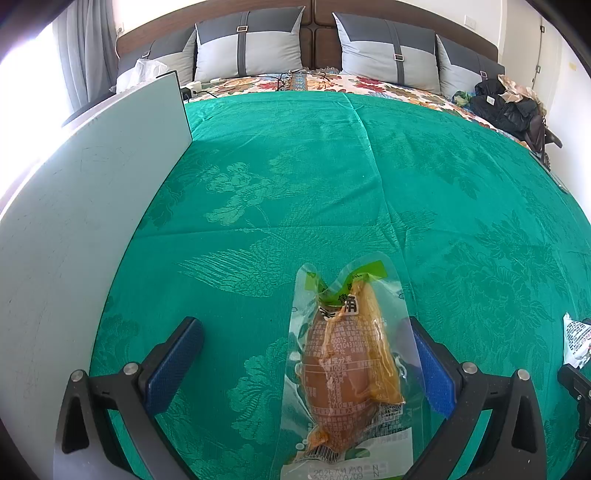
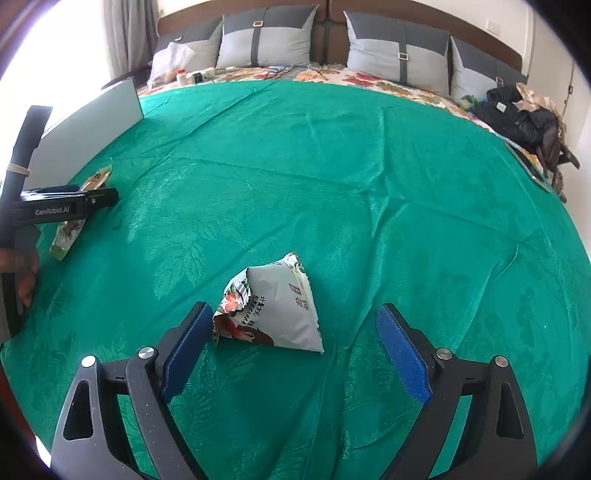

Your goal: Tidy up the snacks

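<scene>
Right gripper (image 2: 291, 347) released, spread wide around white snack bag (image 2: 275, 308) on green bedspread (image 2: 369, 184), bag nearer left pad. Left gripper (image 1: 306, 365) spread likewise, clear pouch (image 1: 347, 365) lengthwise between pads, near the bedspread's white-board edge.

A bed (image 2: 332, 177) fills the room, spread with a green patterned cloth (image 1: 332, 177) over a flowered sheet (image 2: 369, 83). Grey two-tone pillows (image 1: 251, 44) lean against a brown headboard (image 2: 327, 26), and dark clothes (image 2: 524, 118) lie heaped at the right. Bright daylight comes past a grey curtain (image 1: 92, 48) on the left, beside white walls (image 2: 546, 40).
</scene>
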The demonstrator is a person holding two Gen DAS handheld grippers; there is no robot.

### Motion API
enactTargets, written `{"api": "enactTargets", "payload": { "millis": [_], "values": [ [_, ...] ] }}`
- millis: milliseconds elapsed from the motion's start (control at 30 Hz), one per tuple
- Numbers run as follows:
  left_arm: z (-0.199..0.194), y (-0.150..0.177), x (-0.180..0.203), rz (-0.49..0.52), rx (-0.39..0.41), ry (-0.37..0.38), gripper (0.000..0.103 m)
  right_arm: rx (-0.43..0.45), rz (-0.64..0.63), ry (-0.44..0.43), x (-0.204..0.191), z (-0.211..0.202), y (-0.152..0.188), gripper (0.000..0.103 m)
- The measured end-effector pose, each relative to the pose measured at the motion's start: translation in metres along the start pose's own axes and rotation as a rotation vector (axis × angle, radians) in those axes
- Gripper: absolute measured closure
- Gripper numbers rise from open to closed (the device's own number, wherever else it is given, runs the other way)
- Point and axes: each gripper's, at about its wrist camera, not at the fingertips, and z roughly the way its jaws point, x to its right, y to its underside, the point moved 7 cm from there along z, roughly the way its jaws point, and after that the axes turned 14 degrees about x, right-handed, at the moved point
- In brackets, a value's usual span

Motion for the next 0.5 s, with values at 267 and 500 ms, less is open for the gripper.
{"api": "enactTargets", "payload": {
  "millis": [267, 500],
  "values": [
    [0.0002, -0.0001, 0.0002, 0.0, 0.0, 0.0, 0.0, -0.001, 0.005, 0.007, 0.0007, -0.0012, 0.0024, 0.008],
    [0.0003, -0.0002, 0.0002, 0.001, 0.0, -0.001, 0.0, -0.001, 0.004, 0.006, 0.0008, -0.0014, 0.0021, 0.008]
  ]
}}
